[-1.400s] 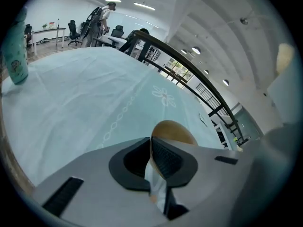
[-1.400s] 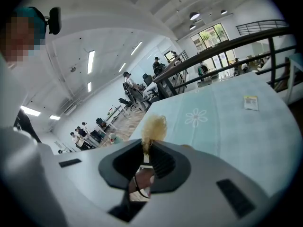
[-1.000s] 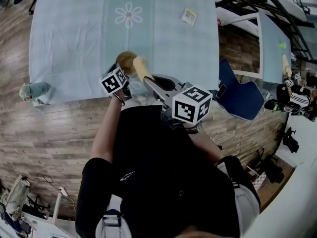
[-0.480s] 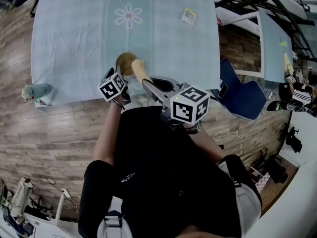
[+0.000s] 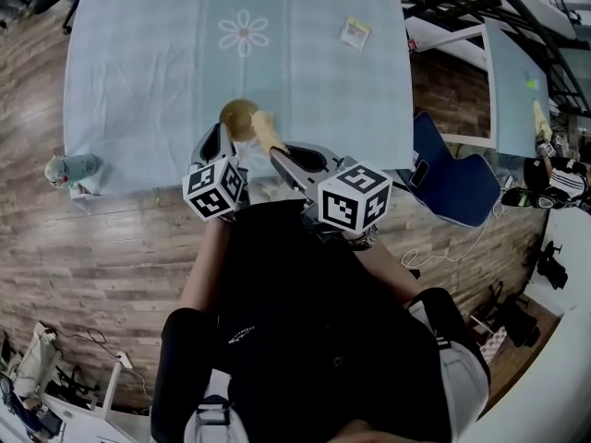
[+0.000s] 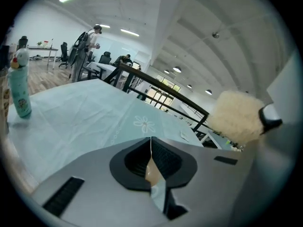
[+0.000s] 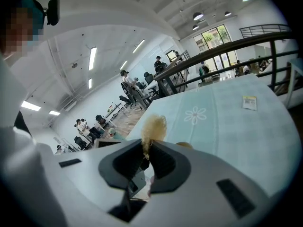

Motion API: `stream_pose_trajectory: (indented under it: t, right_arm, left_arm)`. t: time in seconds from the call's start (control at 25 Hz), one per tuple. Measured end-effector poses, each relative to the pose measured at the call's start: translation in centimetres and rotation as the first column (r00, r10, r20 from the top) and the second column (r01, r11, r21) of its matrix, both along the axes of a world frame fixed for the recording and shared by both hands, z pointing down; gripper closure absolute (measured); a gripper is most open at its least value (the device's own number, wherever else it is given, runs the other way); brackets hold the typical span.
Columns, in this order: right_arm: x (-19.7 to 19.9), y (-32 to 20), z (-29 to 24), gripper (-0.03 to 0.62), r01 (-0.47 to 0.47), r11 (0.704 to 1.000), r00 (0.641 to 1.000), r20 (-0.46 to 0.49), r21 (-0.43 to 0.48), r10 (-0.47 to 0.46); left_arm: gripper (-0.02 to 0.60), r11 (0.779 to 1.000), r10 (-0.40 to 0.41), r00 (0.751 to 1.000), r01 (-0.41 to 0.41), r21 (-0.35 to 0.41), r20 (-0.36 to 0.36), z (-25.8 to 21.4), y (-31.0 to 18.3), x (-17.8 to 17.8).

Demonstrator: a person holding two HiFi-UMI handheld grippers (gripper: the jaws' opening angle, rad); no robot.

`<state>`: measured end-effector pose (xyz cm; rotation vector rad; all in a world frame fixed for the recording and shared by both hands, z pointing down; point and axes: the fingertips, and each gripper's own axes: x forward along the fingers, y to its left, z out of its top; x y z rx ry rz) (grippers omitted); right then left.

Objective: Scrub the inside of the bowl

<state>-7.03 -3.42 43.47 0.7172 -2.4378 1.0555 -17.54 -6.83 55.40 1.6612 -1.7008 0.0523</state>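
A small tan bowl [image 5: 238,116] sits on the pale blue tablecloth [image 5: 138,81] near its front edge. My left gripper [image 5: 224,139] is at the bowl's near left rim, and in the left gripper view it [image 6: 151,150] is shut with a tan strip of the bowl [image 6: 153,173] between the jaws. My right gripper [image 5: 278,157] is shut on the handle of a fluffy cream brush [image 5: 264,129]. The brush head lies at the bowl's right rim. In the right gripper view the brush head [image 7: 154,126] rises just past the shut gripper [image 7: 146,156]. The bowl's inside is mostly hidden.
A small printed packet [image 5: 354,32] lies at the cloth's far right, and a flower print [image 5: 244,33] marks its middle. A green bottle [image 5: 69,169] stands at the table's left front corner. A blue chair [image 5: 452,181] stands to the right on the wooden floor.
My left gripper's marker cube has dropped back toward the person while its jaws stay at the bowl. The brush and right gripper have barely moved.
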Motion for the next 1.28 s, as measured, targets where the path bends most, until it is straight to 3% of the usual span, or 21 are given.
stream_pose_trajectory:
  t: [0.12,0.32,0.6,0.76,0.92,1.04,1.28]
  right_arm:
    - [0.1,0.0,0.0,0.549,0.002,0.999,1.0,-0.025,0.036,-0.001]
    - [0.2,-0.3,0.0,0.549,0.015,0.994,0.997,-0.073,0.107,-0.007]
    - [0.7,-0.6,0.0,0.549,0.004,0.967,0.989,-0.145,0.253,0.034]
    - [0.9,-0.5,-0.4,0.549,-0.039,0.954,0.989,-0.127,0.298,0.08]
    - [1.0,-0.1,-1.0,0.549,-0.063,0.92,0.988,-0.107,0.387,0.112]
    - [0.7,0.0,-1.5,0.549,-0.076,0.894,0.989,-0.082,0.442,0.125]
    - [0.7,0.1,-4.0,0.549,-0.112,0.809,0.989,-0.014,0.576,0.147]
  left_arm:
    - [0.565,0.992,0.074,0.995,-0.08,0.095,0.068,-4.1,-0.3,1.6]
    - [0.565,0.957,0.149,0.971,-0.189,0.222,0.185,-9.9,-0.5,3.9]
    - [0.565,0.924,0.175,0.956,-0.242,0.295,0.235,-13.2,0.6,5.9]
    - [0.565,0.921,0.125,0.955,-0.212,0.326,0.269,-14.5,1.6,5.4]
    - [0.565,0.913,0.109,0.947,-0.215,0.346,0.301,-15.4,2.2,5.4]
    - [0.565,0.919,0.087,0.956,-0.186,0.348,0.281,-15.6,2.4,5.2]
    - [0.565,0.92,0.063,0.961,-0.16,0.357,0.268,-15.9,2.8,5.4]
